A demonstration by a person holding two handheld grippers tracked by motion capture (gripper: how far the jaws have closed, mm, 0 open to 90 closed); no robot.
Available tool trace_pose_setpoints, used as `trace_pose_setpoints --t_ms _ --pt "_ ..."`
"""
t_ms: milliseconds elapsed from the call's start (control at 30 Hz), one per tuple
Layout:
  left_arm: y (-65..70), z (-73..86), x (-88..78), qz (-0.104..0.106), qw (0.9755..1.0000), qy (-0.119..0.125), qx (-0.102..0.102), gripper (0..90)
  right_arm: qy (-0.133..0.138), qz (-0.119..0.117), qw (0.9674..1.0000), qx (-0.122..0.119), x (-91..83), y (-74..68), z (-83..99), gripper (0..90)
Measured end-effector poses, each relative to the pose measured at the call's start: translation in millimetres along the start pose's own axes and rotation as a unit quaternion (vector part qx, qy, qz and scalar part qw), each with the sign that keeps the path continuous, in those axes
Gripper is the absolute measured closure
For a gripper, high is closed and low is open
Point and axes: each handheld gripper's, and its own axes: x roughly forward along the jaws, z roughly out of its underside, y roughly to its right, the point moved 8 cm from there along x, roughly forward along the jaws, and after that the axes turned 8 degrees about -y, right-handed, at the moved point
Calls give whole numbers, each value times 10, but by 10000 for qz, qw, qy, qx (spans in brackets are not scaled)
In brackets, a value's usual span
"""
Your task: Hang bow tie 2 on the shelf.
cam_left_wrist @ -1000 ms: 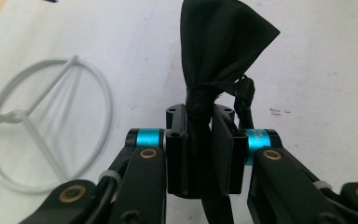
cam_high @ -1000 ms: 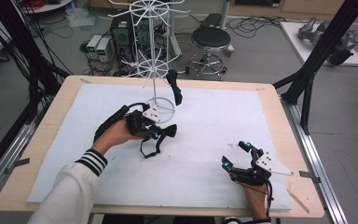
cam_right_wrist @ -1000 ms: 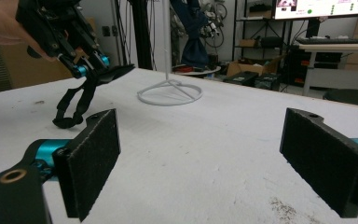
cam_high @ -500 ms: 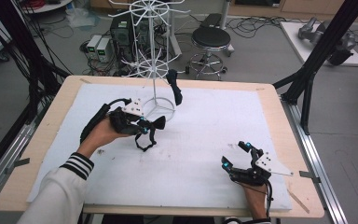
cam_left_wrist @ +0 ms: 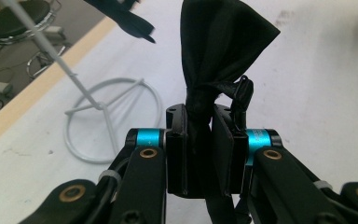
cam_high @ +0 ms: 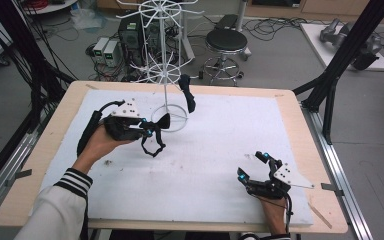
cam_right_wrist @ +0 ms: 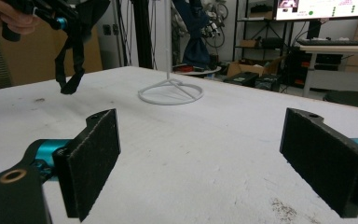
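1 black bow tie [cam_high: 161, 123] is pinched at its knot between the jaws of the left gripper [cam_high: 150, 131], held above the white tabletop [cam_high: 220, 145] just beside the ring base of the 1 white wire display rack [cam_high: 166, 75]; its strap dangles below. A 2nd black bow tie [cam_high: 187, 93] hangs from the rack. The right gripper [cam_high: 252, 167] rests near the front edge, well apart, its 2 jaws spread with nothing between them.

The white wire rack [cam_high: 166, 65] stands at the far middle of the counter [cam_high: 205, 165], its ring base just beside the left gripper [cam_high: 152, 131]. White counter surface between the rack and the right gripper [cam_high: 254, 167] lies unobstructed.
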Motion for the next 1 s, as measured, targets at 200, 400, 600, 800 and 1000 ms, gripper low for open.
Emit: trace_pose_setpoints --t_ms 200,400,600,800,1000 --pt "-55 -23 -132 -129 9994 280 -144 759 8 14 10000 -10 1 3 -1 115" --pt "-76 -47 -214 -258 9987 401 -156 758 -2 20 10000 -34 -1 0 1 115" --pt "-128 -152 -354 -341 9965 713 -264 758 35 36 10000 -54 -1 4 -4 115" --pt "-167 -272 -513 -499 9946 884 -215 758 15 34 10000 -34 -5 -4 0 115" --pt "-217 -414 -610 -621 9926 1021 -214 758 18 45 10000 -52 -5 -2 0 115"
